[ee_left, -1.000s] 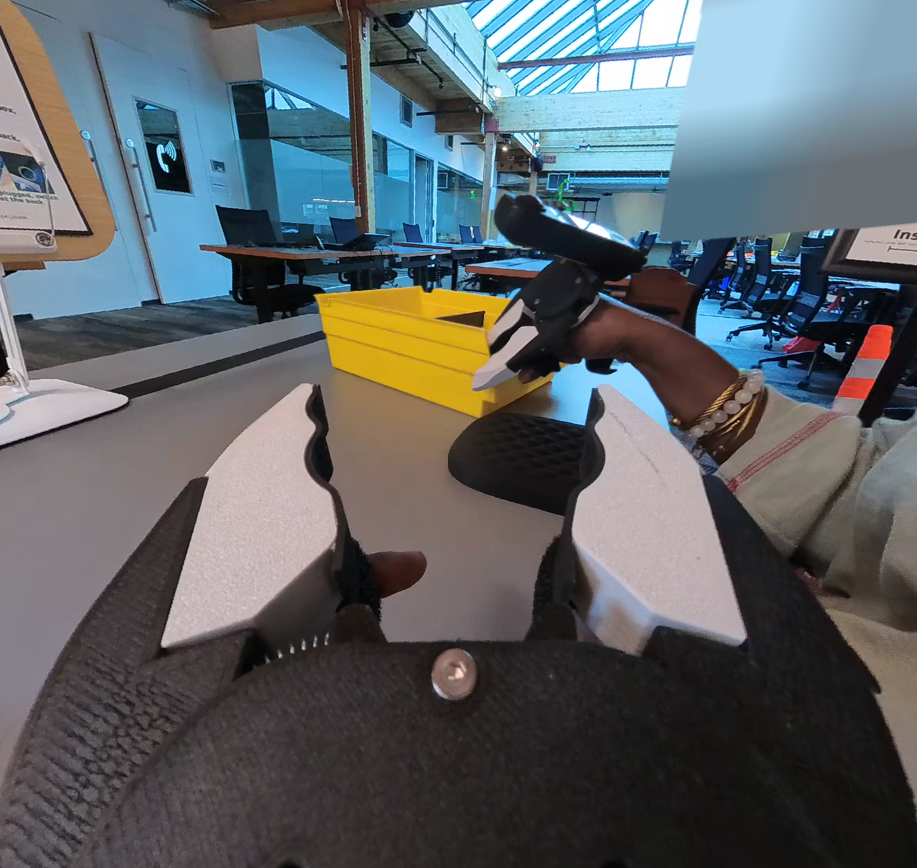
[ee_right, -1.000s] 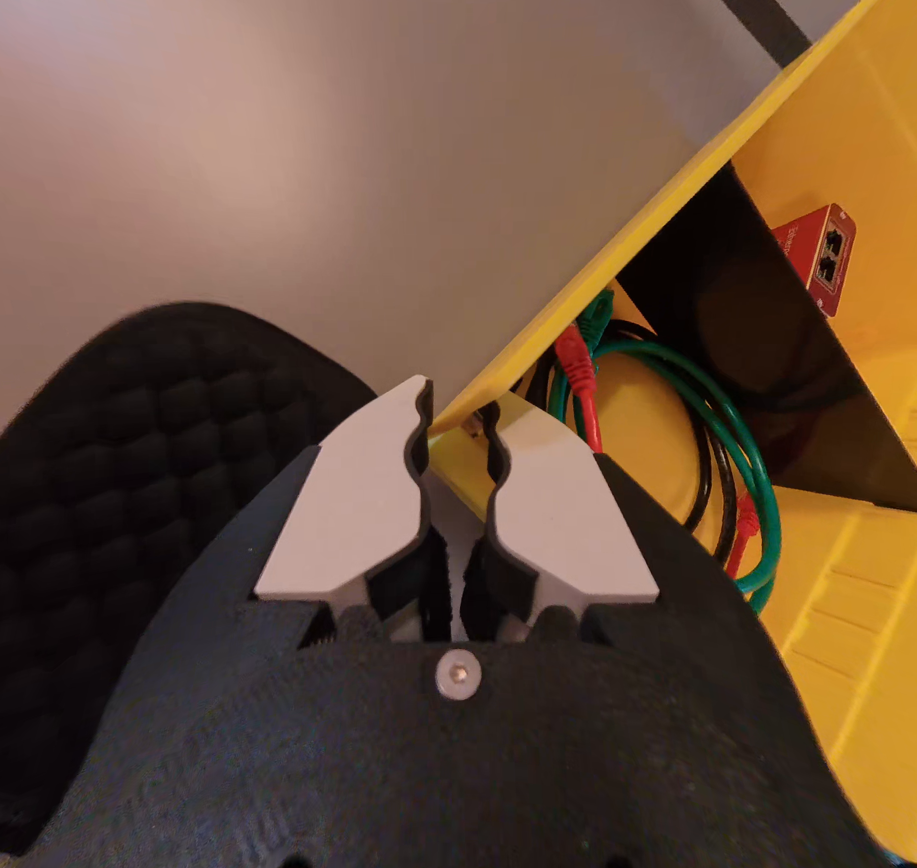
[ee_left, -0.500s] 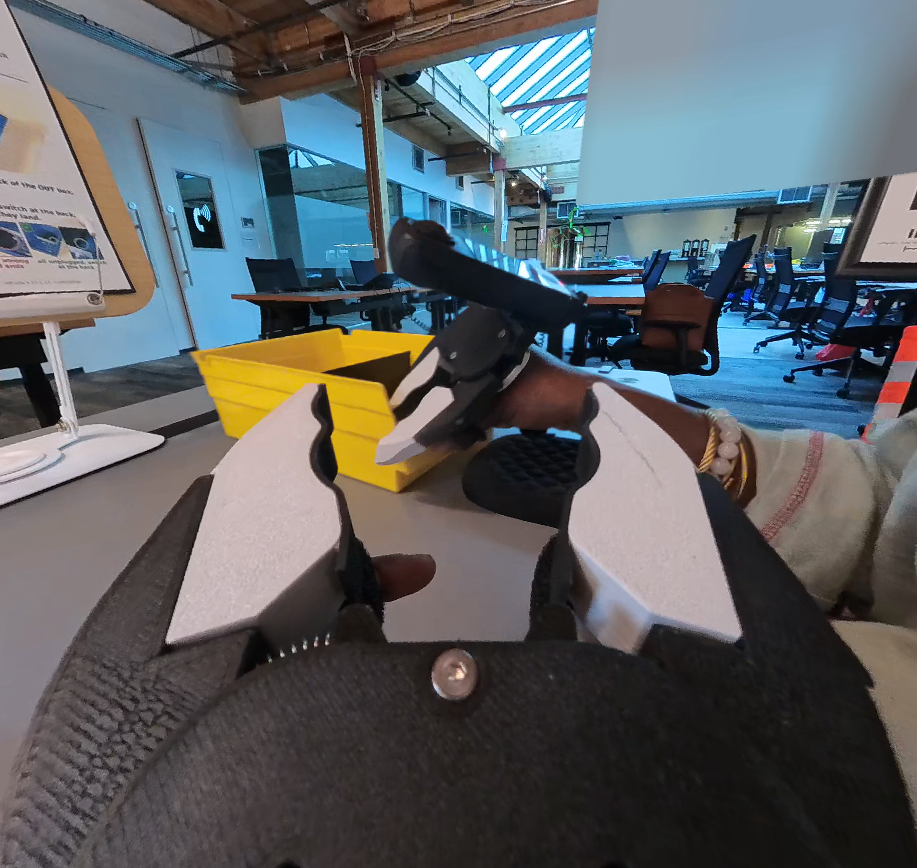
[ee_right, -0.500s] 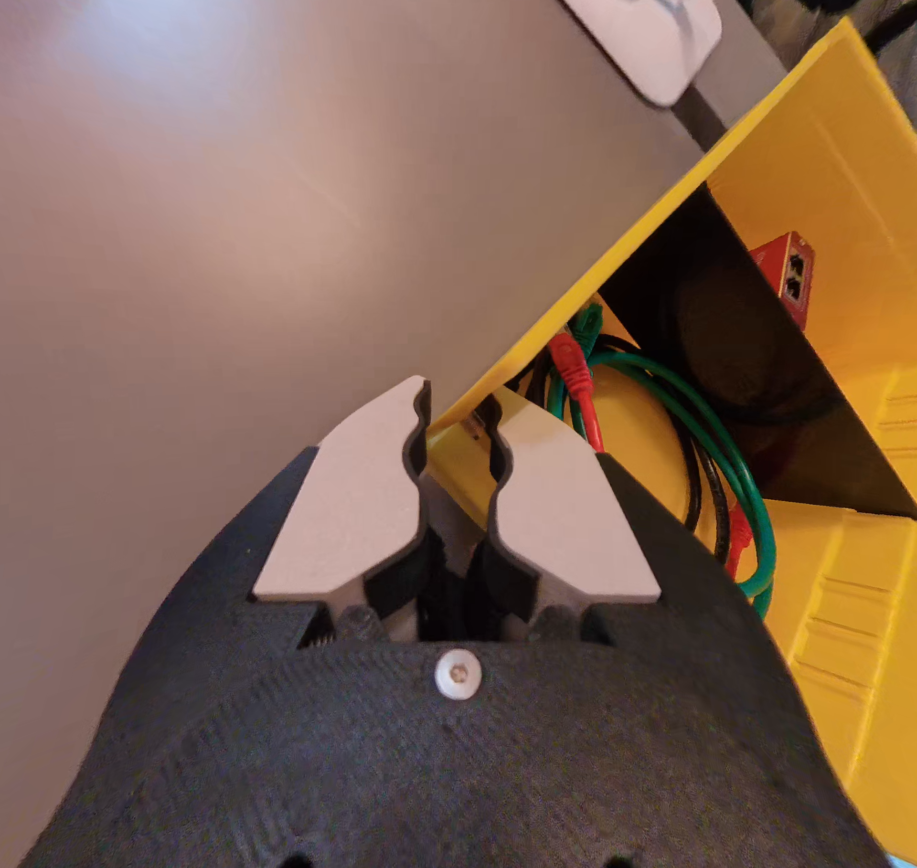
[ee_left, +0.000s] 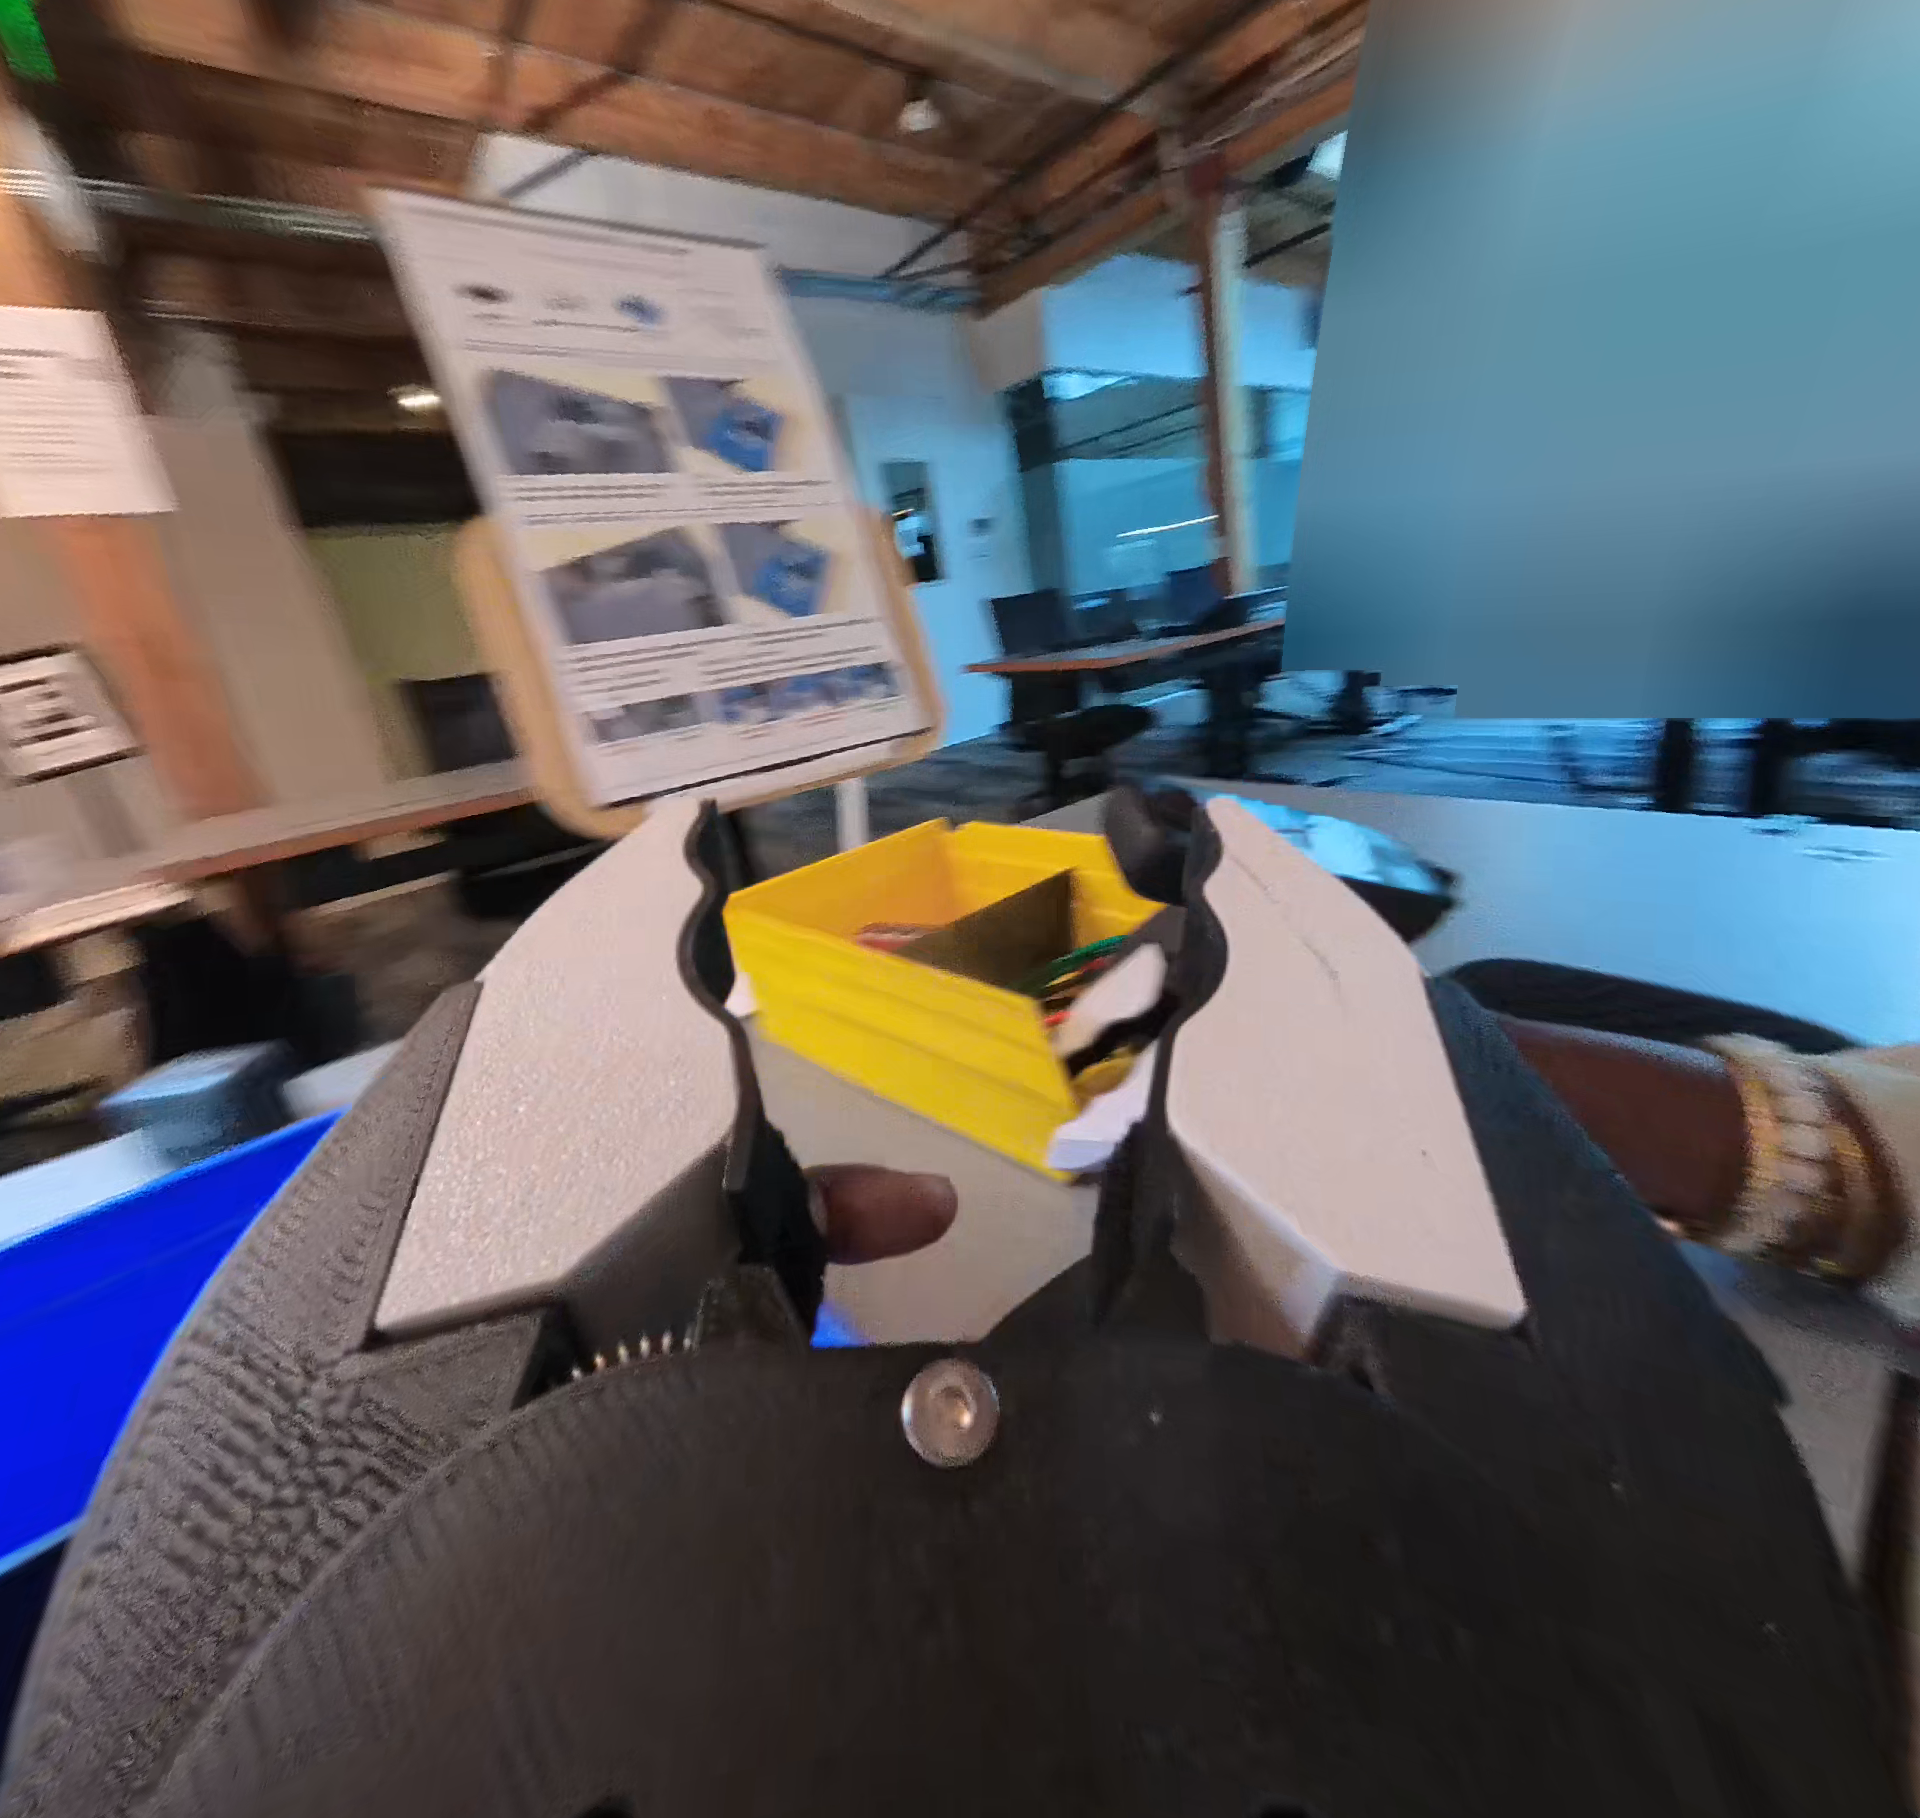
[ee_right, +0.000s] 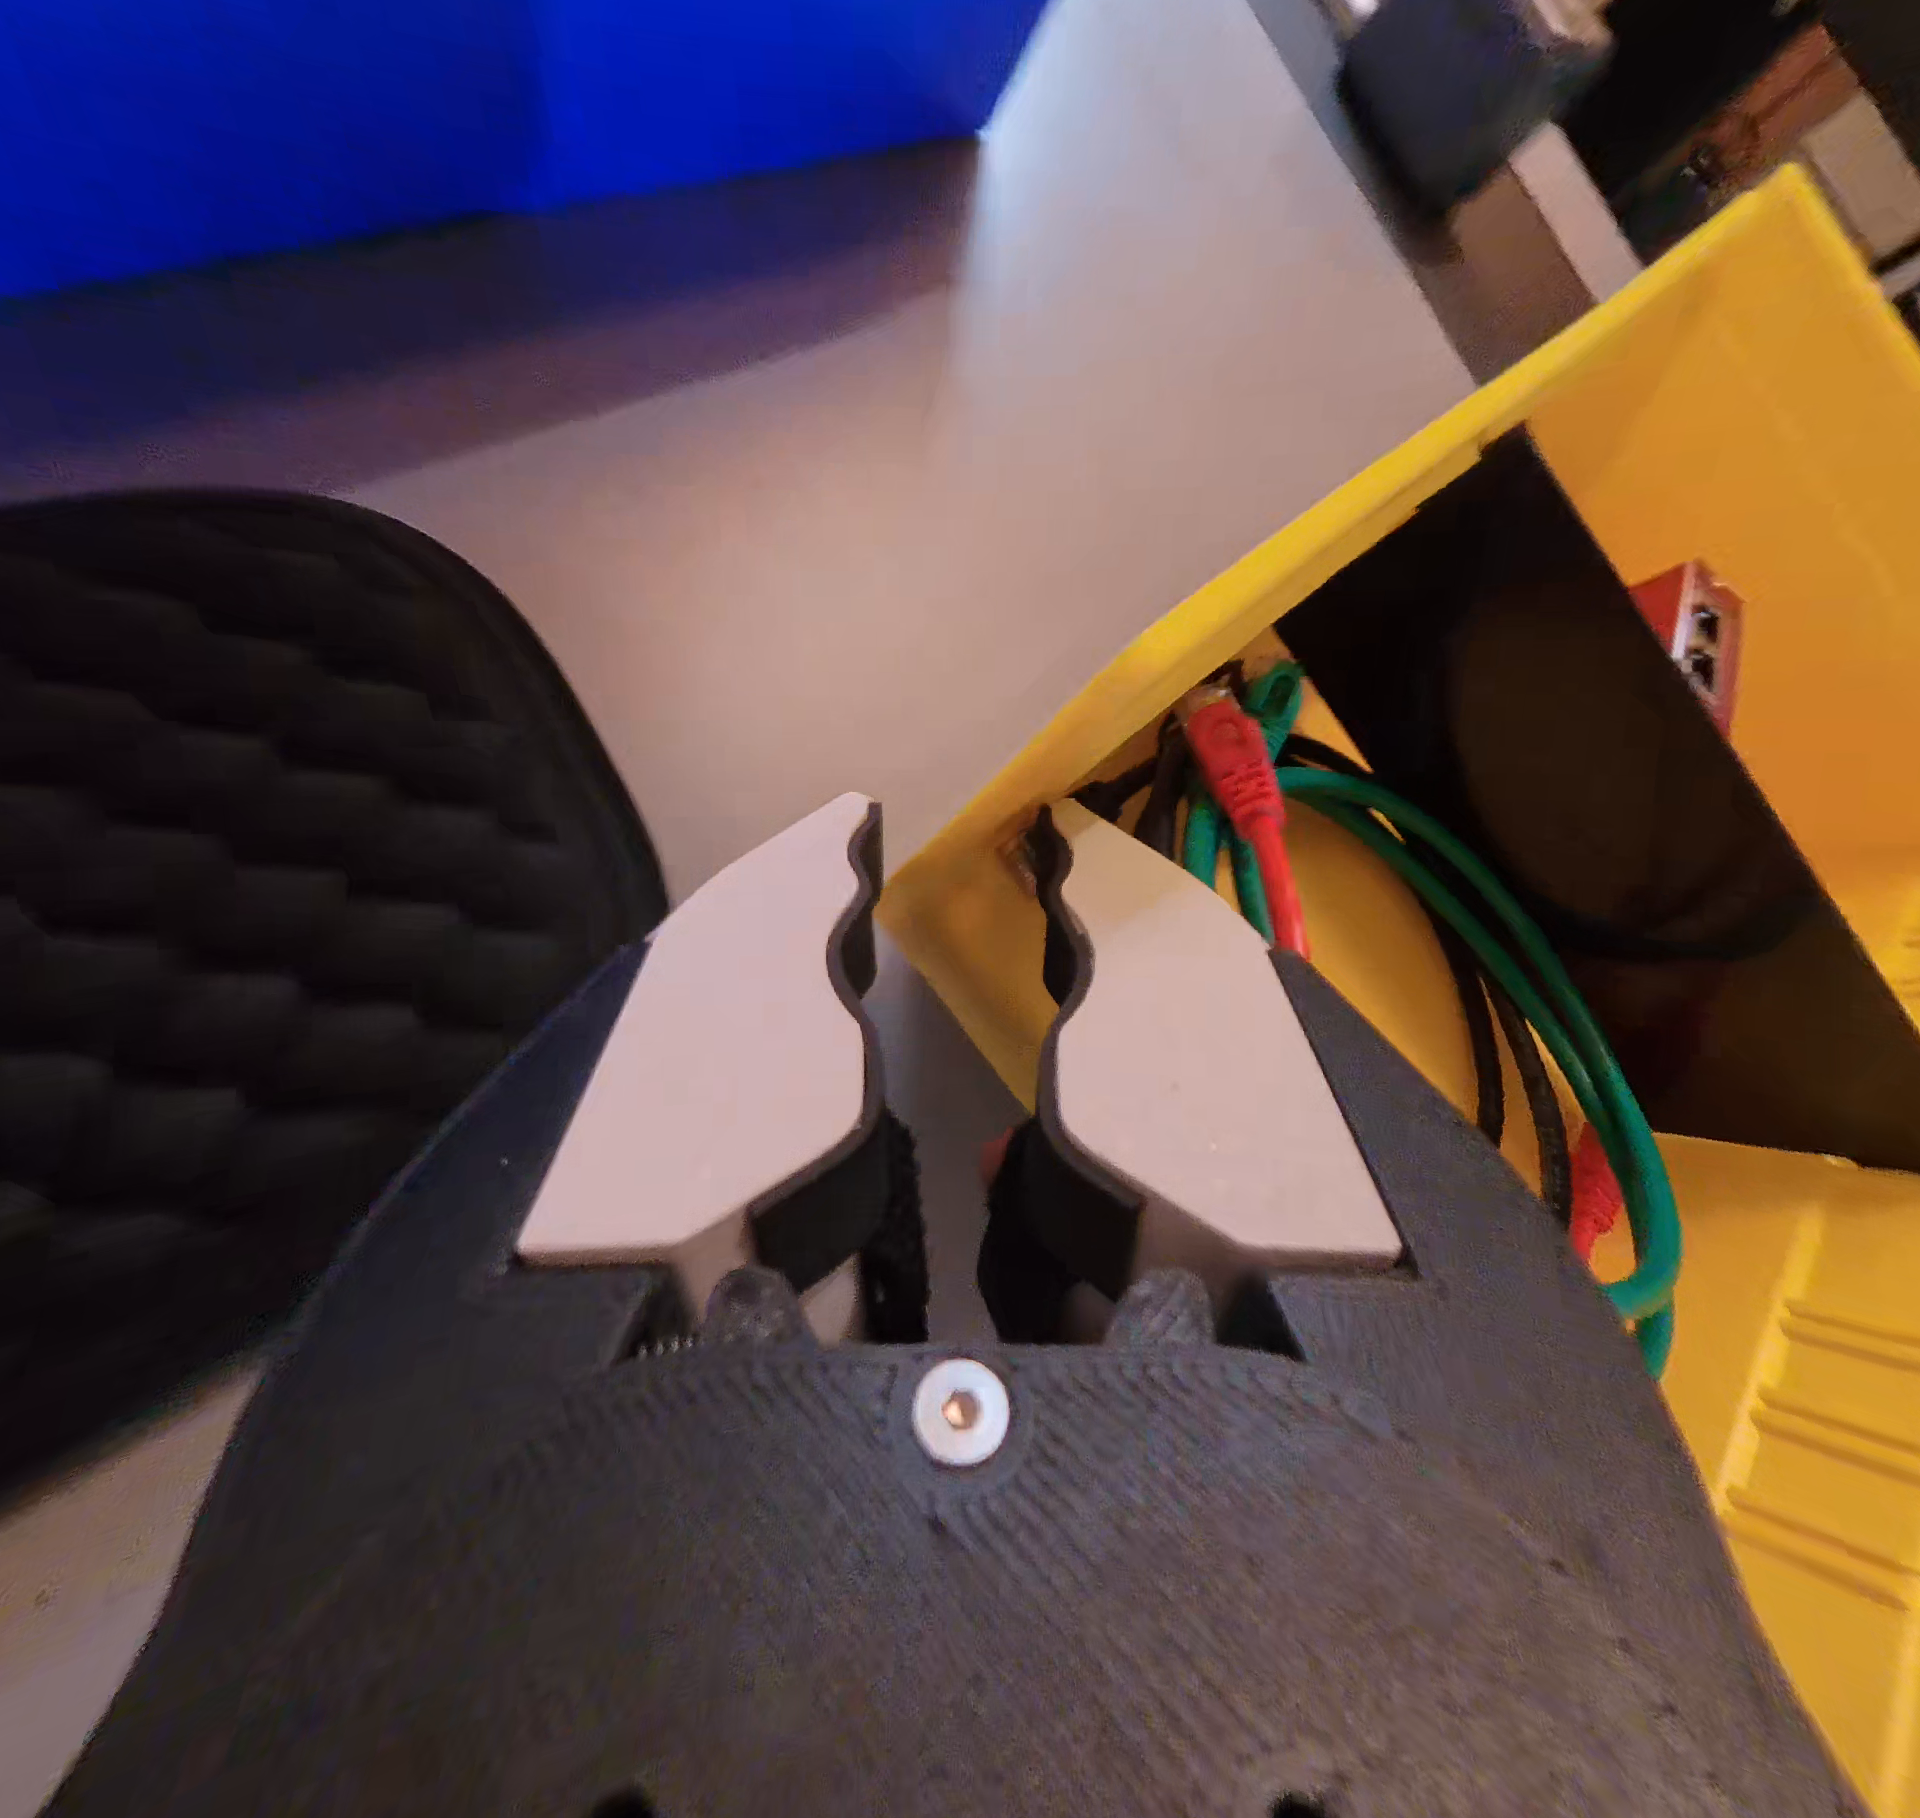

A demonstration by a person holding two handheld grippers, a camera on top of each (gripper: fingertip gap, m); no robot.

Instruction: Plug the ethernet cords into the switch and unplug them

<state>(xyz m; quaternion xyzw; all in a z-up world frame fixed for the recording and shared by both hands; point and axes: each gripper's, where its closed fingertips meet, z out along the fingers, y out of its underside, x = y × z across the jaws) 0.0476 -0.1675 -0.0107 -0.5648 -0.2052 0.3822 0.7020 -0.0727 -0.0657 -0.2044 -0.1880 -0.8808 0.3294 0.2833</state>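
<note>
A yellow bin (ee_right: 1714, 397) stands on the grey table. Behind its black divider (ee_right: 1558, 833) lies a red switch (ee_right: 1694, 636). In front of the divider lie coiled ethernet cords: red (ee_right: 1242, 781), green (ee_right: 1507, 937) and black (ee_right: 1496, 1041). My right gripper (ee_right: 964, 854) straddles the bin's near corner wall, one finger outside and one inside. Its jaws stand apart and do not clamp the wall. In the left wrist view it shows at the bin's (ee_left: 894, 1020) near right corner (ee_left: 1112, 1030). My left gripper (ee_left: 956, 812) is open and empty, above the table and aimed at the bin.
A black mesh pad (ee_right: 260, 885) lies on the table left of the right gripper. A blue object (ee_right: 468, 54) stands beyond it. A sign board on a stand (ee_left: 665, 521) rises behind the bin. A person's wrist with bracelets (ee_left: 1787, 1155) is at the right. About 25 centimetres separates my left fingertips from my right.
The right gripper held the bin's corner and swung it round across the table; its jaws have now widened on the wall. The left gripper's view swung left and its jaws narrowed slightly.
</note>
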